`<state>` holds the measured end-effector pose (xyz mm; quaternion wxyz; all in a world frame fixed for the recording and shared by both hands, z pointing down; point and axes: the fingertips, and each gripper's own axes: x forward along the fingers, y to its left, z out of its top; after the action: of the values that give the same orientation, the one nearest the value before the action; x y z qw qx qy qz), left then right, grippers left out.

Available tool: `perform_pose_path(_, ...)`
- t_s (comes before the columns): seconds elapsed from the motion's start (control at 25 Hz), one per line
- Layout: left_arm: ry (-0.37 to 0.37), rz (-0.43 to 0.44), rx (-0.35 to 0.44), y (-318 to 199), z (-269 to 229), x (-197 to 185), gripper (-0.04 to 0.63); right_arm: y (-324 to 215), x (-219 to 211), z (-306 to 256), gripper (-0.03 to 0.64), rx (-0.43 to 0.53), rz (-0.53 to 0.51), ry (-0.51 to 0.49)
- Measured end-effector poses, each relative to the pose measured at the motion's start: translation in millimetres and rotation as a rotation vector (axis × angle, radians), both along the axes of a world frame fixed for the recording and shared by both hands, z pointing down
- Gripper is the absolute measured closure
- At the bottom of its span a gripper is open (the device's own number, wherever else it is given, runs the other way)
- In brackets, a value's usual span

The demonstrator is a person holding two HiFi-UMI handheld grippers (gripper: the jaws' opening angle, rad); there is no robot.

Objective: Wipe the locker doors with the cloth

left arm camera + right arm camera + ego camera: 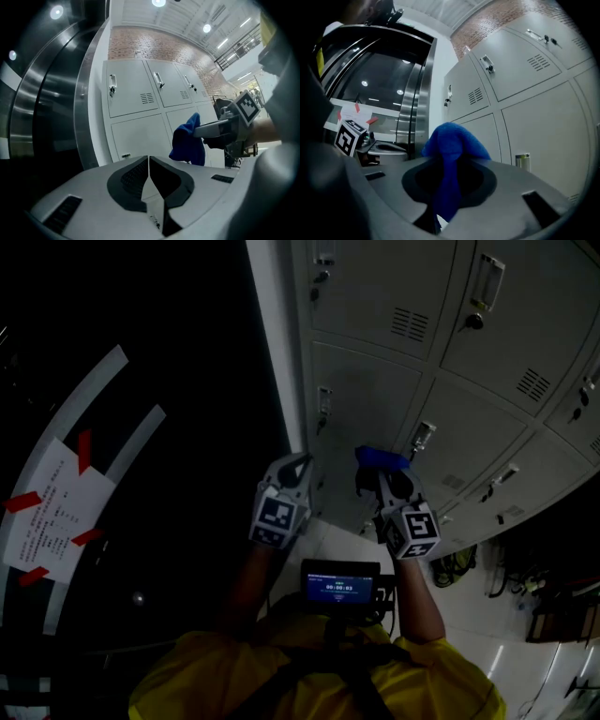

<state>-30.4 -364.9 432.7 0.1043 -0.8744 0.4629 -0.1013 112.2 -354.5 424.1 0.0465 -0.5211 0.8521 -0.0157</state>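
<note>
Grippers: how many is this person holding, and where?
2. The left gripper, shut and empty, is by the left edge of the lockers; the right gripper, beside it, clamps the blue cloth. None seems hidden.

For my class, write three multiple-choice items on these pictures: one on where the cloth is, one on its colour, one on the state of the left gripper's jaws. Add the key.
1. Where is the cloth?
A. on the floor
B. between the jaws of the right gripper
C. hung on a locker handle

2. What colour is the cloth?
A. red
B. yellow
C. blue

3. How do the jaws of the left gripper stand?
A. together, with nothing between them
B. wide apart
C. closed on the cloth

Key:
1 B, the right gripper view shows it pinched there.
2 C, it is blue in all three views.
3 A, the left gripper view shows the jaws meeting with nothing held.
</note>
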Motion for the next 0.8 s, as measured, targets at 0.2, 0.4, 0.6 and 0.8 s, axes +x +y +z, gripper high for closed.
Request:
perform_pose_path(0.2, 0.007, -0.017, 0.016, -39.3, -12.4, -7.9, 0.586, -87.6, -38.8, -43.3, 0.543, 0.071, 0.009, -0.021)
perform_pose_path(0.4, -0.015, -0.002, -0.001, -66.5, -10.3, -20.7, 0.586, -175.7, -115.7, -83.9, 0.543, 0.128, 0.035, 0.023)
perform_pose_path(0.6, -0.038, 0.012, -0.014, -80.0, -4.0, -31.6, 0.586, -226.1, -133.4, -85.4, 0.543, 0.106, 0.155, 0.037)
perform_pose_path(0.8, -0.015, 0.046, -0.016, -87.4, -4.1, -25.7, 0.586, -210.4, -92.8, -84.9, 0.545, 0.129, 0.231, 0.044)
